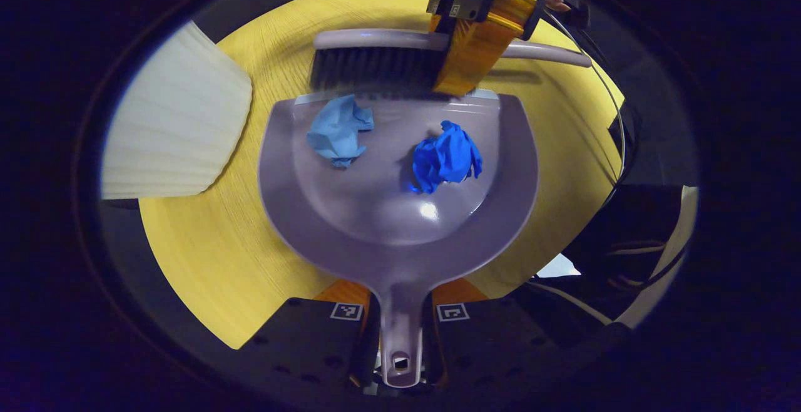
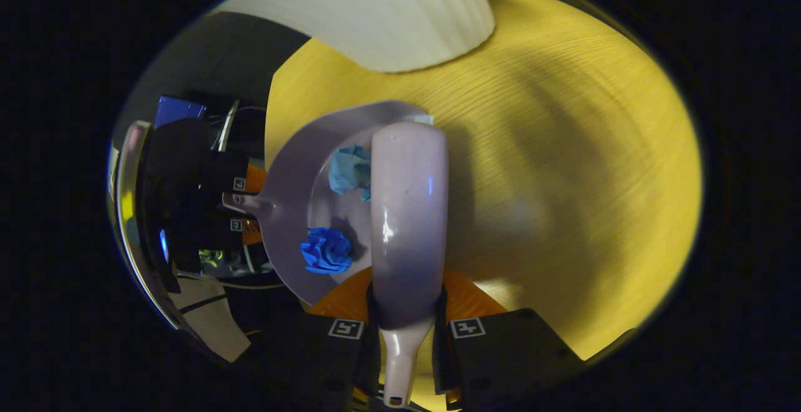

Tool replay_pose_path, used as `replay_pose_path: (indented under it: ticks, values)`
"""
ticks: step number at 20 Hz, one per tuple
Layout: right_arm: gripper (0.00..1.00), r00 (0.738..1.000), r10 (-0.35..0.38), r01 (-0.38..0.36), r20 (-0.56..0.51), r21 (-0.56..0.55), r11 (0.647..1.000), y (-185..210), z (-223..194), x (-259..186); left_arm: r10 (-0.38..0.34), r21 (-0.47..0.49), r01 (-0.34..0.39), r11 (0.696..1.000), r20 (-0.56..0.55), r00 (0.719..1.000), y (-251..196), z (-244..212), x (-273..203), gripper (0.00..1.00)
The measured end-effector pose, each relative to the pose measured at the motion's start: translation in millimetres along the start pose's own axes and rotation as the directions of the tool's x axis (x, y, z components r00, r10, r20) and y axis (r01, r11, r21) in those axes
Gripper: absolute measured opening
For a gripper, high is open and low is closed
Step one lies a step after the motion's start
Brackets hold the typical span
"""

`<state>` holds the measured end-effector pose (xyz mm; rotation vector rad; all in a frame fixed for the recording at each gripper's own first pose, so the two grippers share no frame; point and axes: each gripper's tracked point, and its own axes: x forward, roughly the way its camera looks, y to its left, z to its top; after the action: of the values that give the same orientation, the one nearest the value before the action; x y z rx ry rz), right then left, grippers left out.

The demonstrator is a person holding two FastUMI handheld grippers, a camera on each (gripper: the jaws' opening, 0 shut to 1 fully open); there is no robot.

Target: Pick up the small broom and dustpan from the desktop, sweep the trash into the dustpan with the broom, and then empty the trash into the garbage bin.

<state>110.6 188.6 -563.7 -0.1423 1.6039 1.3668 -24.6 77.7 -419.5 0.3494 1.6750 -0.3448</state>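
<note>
Left claw clamped on the dustpan handle, both fingers pressing the stem. Pan sits flat on the yellow worktop, lip facing away. Two paper wads inside: pale wad near the lip, dark wad further in, toward the bowl.

Right claw closed on the broom handle. In the left gripper view the bristles stand right at the pan's lip, touching or just above it; cannot tell which.

White ribbed bin stands just beside the pan, on the worktop's edge as far as can be told.

Sweeping looks done; the lift and tip into the bin remain.

Risks, as judged:
- Pale wad lies close to the open lip. If the pan tilts forward on lifting, it could roll off onto the worktop.
- Pulling the broom away could drag that wad out with the bristles.
- Grip is on a narrow stem; the pan may twist in the claw when raised.
- Wads are light, so a fast swing could throw them short of the bin.
</note>
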Motion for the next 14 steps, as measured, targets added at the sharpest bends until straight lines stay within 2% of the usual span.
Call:
replay_pose_path:
  ticks: [2, 3, 4, 6, 8, 10, 14]
  values:
    - [0.35, 0.989, -0.010, 0.004, 0.148, 0.038, 0.999, 9, 14, -20, 0.057, -0.011, -0.056, 0.998, 0.111, 0.992, 3, 7, 2, 0.26]
    - [0.35, 0.974, -0.023, 0.011, 0.225, 0.054, 0.998, 11, 21, -35, 0.078, -0.019, -0.076, 0.997, 0.163, 0.984, 3, 14, 3, 0.27]
    - [0.35, 0.955, -0.040, 0.021, 0.294, 0.068, 0.997, 15, 21, -51, 0.084, -0.033, -0.079, 0.996, 0.206, 0.975, 4, 15, 1, 0.27]
    - [0.35, 0.894, -0.073, 0.021, 0.442, 0.120, 0.992, 21, 24, -82, 0.094, -0.065, -0.080, 0.995, 0.266, 0.959, 6, 19, -8, 0.27]
    - [0.35, 0.795, -0.109, -0.001, 0.597, 0.182, 0.983, 26, 32, -131, 0.130, -0.087, -0.107, 0.990, 0.335, 0.933, 7, 27, -15, 0.27]
    - [0.35, 0.693, -0.170, 0.020, 0.701, 0.216, 0.976, 21, 24, -167, 0.157, -0.108, -0.123, 0.987, 0.418, 0.895, 7, 35, -24, 0.27]
    - [0.34, 0.446, -0.275, 0.082, 0.852, 0.267, 0.960, 17, 2, -209, 0.220, -0.184, -0.139, 0.973, 0.565, 0.795, 12, 60, -55, 0.27]
